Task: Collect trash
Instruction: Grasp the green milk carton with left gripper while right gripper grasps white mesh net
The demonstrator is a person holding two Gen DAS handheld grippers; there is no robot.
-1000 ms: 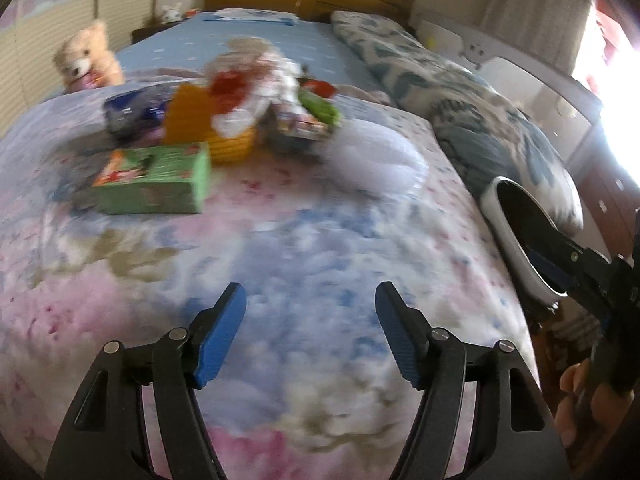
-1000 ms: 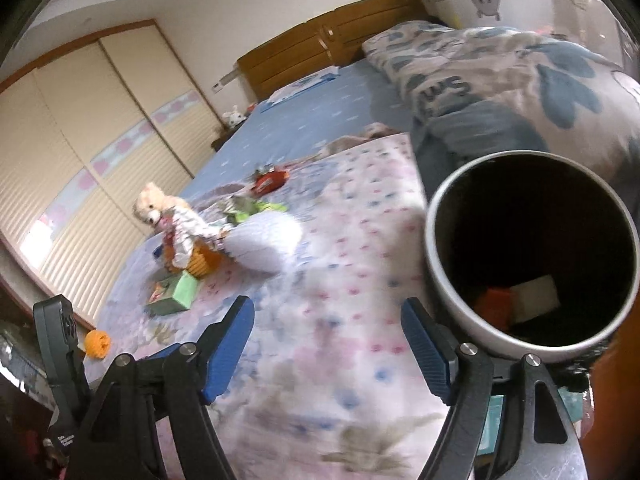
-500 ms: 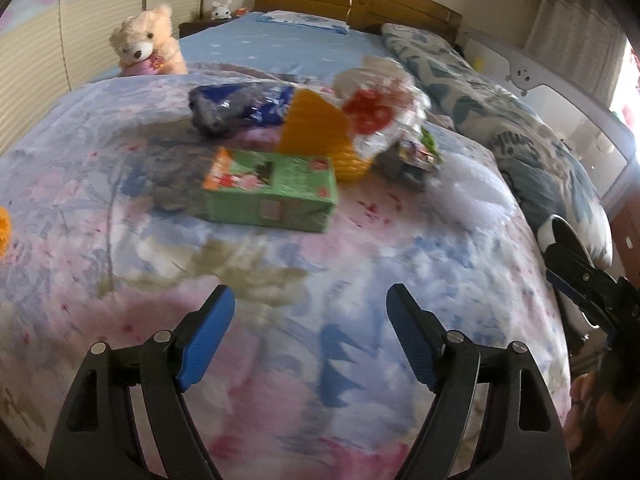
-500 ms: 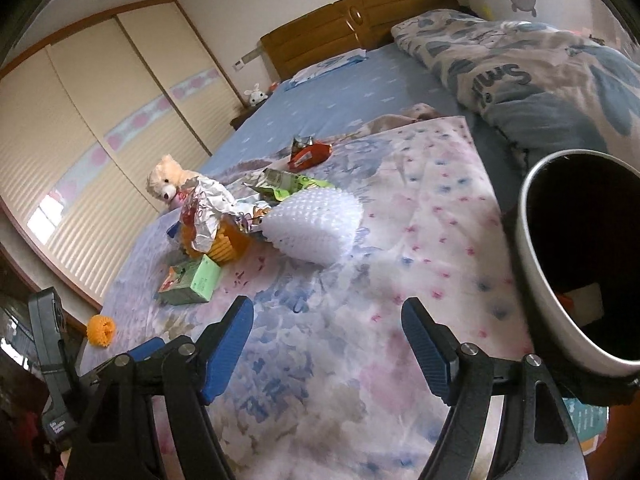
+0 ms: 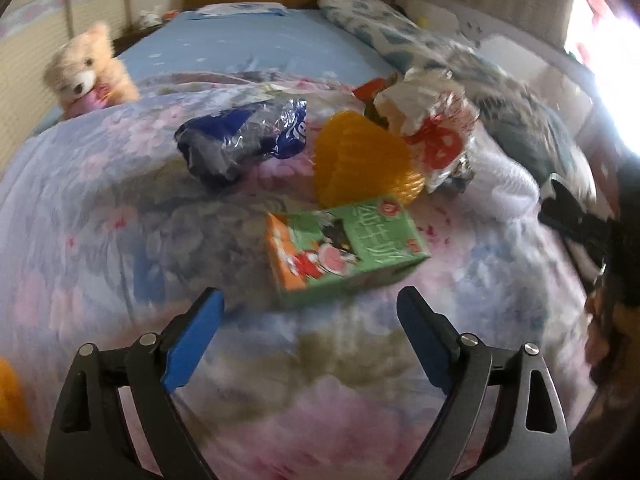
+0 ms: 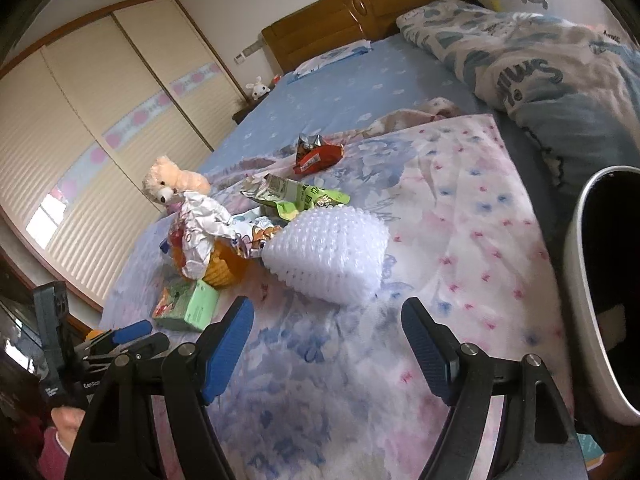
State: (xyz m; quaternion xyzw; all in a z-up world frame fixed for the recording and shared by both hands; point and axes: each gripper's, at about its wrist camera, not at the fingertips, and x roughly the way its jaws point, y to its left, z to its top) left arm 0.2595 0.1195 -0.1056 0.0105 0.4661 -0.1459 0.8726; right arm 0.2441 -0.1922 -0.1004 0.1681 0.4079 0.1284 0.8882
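Trash lies in a cluster on the flowered bedspread. A green carton lies nearest, just ahead of my left gripper, whose jaws are opening with nothing between them. Behind the carton are an orange foam net, a blue foil bag and a crumpled white-and-red wrapper. My right gripper hangs open and empty just short of a white foam net. Green wrappers and a red wrapper lie farther back. A white bin with a dark inside stands at the right.
A teddy bear sits at the bed's left side. A folded quilt lies along the right. A small orange thing shows at the left edge. Sliding wardrobe doors line the left wall; a wooden headboard is behind.
My left gripper has moved left and closer to the green carton, and its jaws have widened. My right gripper has swung left from the bin toward the white foam net, jaws unchanged.
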